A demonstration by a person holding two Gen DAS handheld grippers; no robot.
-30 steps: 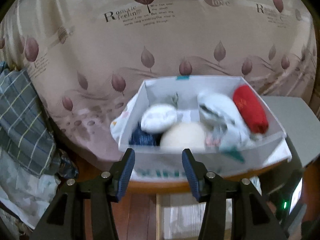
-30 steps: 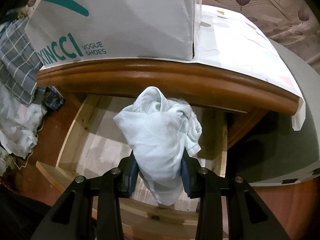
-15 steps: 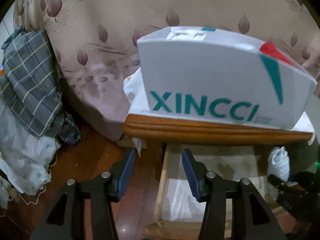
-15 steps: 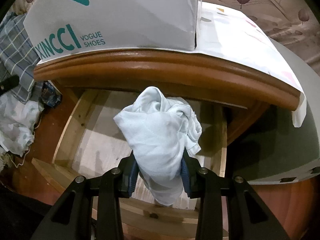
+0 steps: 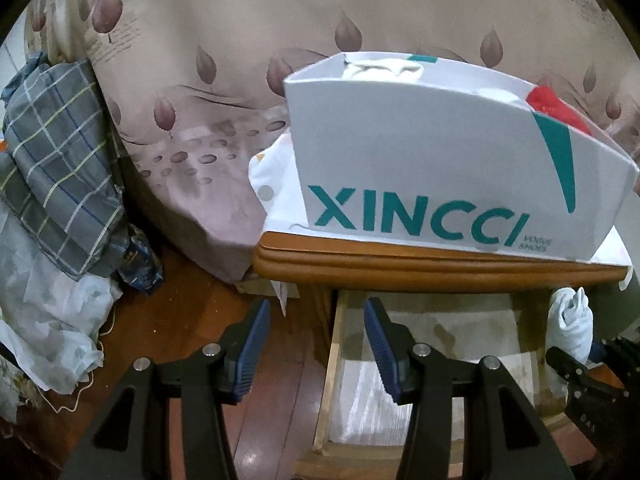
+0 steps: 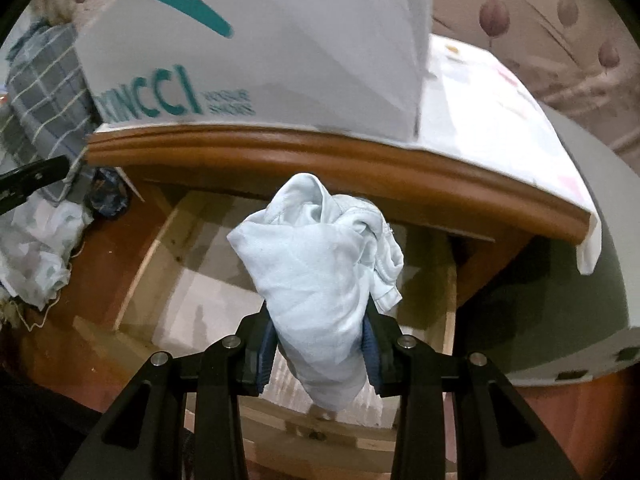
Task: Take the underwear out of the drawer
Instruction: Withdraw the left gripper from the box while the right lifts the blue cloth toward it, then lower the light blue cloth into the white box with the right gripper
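My right gripper (image 6: 318, 346) is shut on pale blue underwear (image 6: 320, 276), a bunched cloth held above the open wooden drawer (image 6: 160, 240). The same underwear shows in the left wrist view (image 5: 570, 326) at the far right, over the drawer (image 5: 334, 360). My left gripper (image 5: 316, 344) is open and empty, low over the drawer's left wall and the wooden floor. The drawer's bare lined bottom shows beneath both grippers.
A white XINCCI shoe box (image 5: 440, 184) holding rolled clothes stands on the wooden cabinet top (image 5: 400, 266) above the drawer. A bed with leaf-print cover (image 5: 200, 100) lies behind. Plaid cloth (image 5: 56, 160) and plastic bags (image 5: 48, 312) are heaped on the left floor.
My left gripper has dropped from looking into the shoe box to the drawer's level and edged closer. My right gripper has risen slightly with the underwear in it.
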